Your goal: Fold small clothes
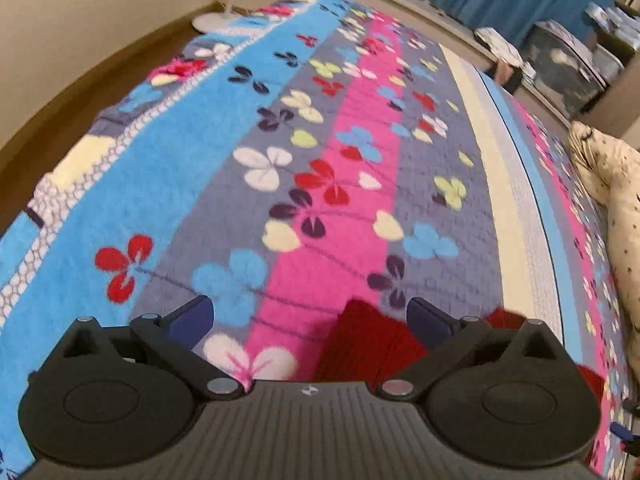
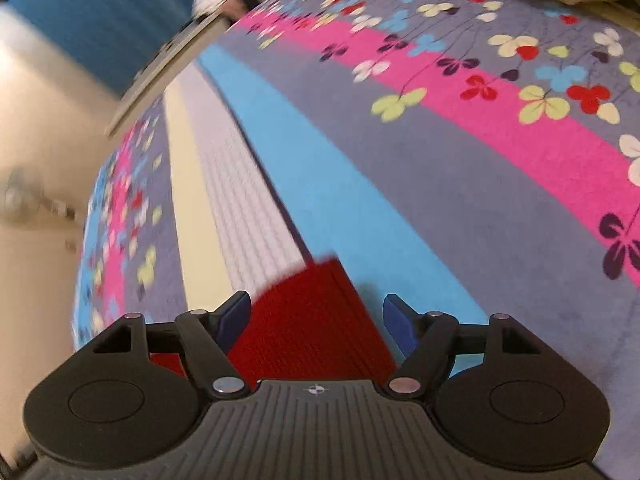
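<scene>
A soft, light red ribbed-knit garment (image 2: 308, 320) was seen lying on the flowered fleece blanket (image 1: 320, 160) — limp, best taken at its corners. Left gripper (image 1: 310, 320) and right gripper (image 2: 316, 320) were spread wide — nothing held.

Blanket (image 1: 224, 184): fleecy cloth, matt, short fuzzy pile; the pale band (image 2: 224, 184) on it looks woven in a fine grid.
Red garment (image 2: 312, 320): ribbed knit, matt.
Left gripper (image 1: 310, 316) and right gripper (image 2: 316, 320): matt black plastic, ridged base, shiny metal pivot pins, blue pads (image 1: 192, 316) smooth.
Pillow (image 1: 616, 184): soft printed cloth.
Floor (image 1: 80, 80): brown, slight sheen.
</scene>
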{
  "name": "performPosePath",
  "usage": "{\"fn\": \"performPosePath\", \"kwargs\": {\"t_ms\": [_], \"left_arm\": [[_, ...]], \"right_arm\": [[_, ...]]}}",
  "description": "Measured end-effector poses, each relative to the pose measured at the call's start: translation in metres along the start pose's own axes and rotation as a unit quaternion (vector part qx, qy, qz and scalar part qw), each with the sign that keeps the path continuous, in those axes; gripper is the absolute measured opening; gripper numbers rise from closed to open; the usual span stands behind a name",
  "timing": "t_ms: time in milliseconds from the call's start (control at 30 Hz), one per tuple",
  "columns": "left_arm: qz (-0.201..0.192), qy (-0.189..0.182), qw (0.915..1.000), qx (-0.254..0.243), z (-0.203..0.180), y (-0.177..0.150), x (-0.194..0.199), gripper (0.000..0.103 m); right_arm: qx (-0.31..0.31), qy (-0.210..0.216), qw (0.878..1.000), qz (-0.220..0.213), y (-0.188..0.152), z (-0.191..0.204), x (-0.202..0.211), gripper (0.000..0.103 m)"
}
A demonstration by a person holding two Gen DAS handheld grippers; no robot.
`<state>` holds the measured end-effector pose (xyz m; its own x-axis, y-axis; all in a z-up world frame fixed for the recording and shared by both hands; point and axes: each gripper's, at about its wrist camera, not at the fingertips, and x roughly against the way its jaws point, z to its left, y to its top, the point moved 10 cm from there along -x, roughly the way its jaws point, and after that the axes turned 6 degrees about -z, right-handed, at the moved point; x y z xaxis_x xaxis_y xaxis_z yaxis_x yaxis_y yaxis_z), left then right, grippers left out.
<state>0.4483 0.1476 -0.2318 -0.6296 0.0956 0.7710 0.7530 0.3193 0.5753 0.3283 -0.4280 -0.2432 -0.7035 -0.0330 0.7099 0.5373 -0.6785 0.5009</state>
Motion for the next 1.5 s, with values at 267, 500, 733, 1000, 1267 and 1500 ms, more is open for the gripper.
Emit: {"fn": "performPosePath", "kwargs": {"t_ms": [267, 500, 733, 1000, 1267, 1500], "left_arm": [[-0.013, -0.013, 0.9828, -0.184, -0.054, -0.044, 0.018, 0.103], [0.009, -0.038, 0.9625, -0.268, -0.095, -0.067, -0.019, 0.073], [0.036, -0.037, 0.9666, -0.251, -0.083, -0.071, -0.063, 0.038], [-0.056, -0.095, 0.9728, -0.204, -0.082, -0.028, 0.001, 0.010], [0.002, -0.026, 0.9825, -0.184, -0.043, -0.043, -0.054, 0.021], [-0.033, 0.002, 0.9882, -0.149, -0.027, -0.036, -0.032, 0.094]], "right_arm": [[0.107, -0.022, 0.994, 0.012, -0.053, -0.004, -0.019, 0.074], [0.137, -0.019, 0.990, 0.005, -0.056, 0.017, -0.022, 0.075], [0.138, -0.025, 0.990, 0.011, -0.057, 0.014, -0.031, 0.075], [0.167, -0.036, 0.985, -0.014, -0.051, 0.013, -0.034, 0.012], [0.145, -0.063, 0.987, -0.030, -0.047, -0.002, -0.038, 0.012], [0.103, -0.033, 0.993, -0.047, -0.027, 0.001, -0.039, 0.053]]}}
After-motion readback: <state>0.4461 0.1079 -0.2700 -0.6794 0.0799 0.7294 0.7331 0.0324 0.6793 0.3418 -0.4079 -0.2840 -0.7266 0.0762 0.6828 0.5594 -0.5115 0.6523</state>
